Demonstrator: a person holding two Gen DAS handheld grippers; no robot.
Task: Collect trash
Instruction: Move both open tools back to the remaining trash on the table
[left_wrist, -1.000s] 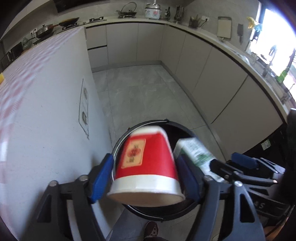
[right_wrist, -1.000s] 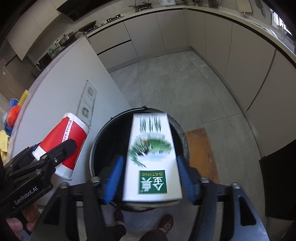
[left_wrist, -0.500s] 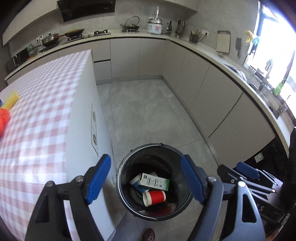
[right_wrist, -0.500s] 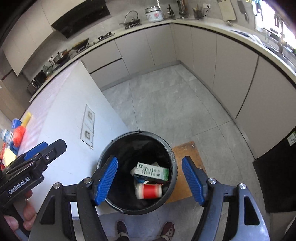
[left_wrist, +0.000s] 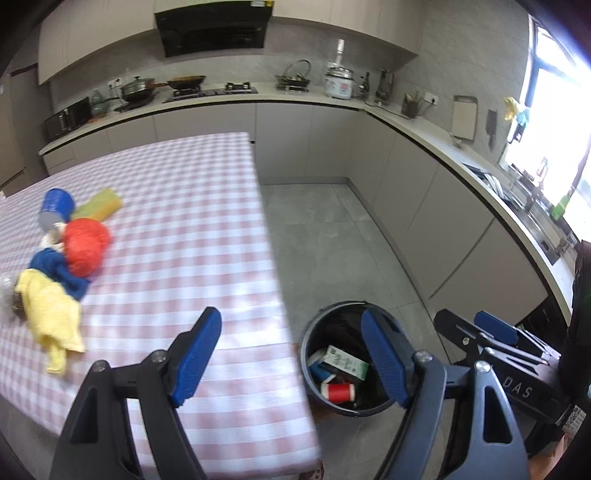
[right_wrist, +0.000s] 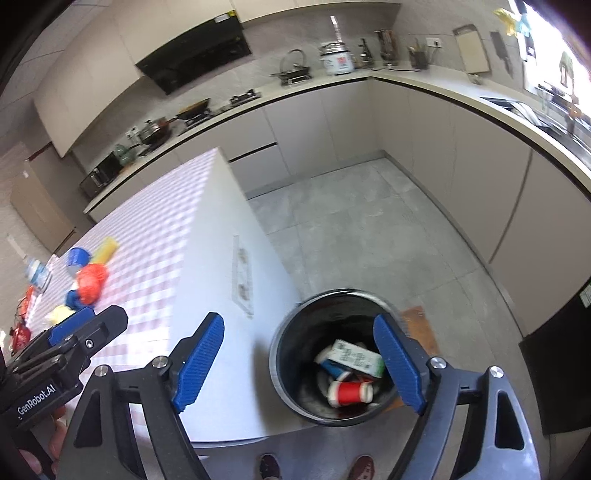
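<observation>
Trash (left_wrist: 70, 254) is lying heaped on the checked surface (left_wrist: 192, 229) while carton and cup are sitting in the bin (right_wrist: 284, 354), and both the left tool (left_wrist: 291, 358) and right tool (right_wrist: 299, 365), spread empty, are likely heading for another pickup.

A pink-checked tablecloth (left_wrist: 192, 221) spreads below and ahead-left of the left tongs (left_wrist: 290, 332), with grey floor tiles (left_wrist: 325, 236) ahead-right of them. Far ahead a black range hood (left_wrist: 214, 31) hangs above a wok (left_wrist: 184, 81); a white rice cooker (left_wrist: 338, 85) stands further right, a cutting board (left_wrist: 464, 117) beyond it. A brown mat (right_wrist: 419, 325) lies past the right finger of the right tongs (right_wrist: 299, 354)
</observation>
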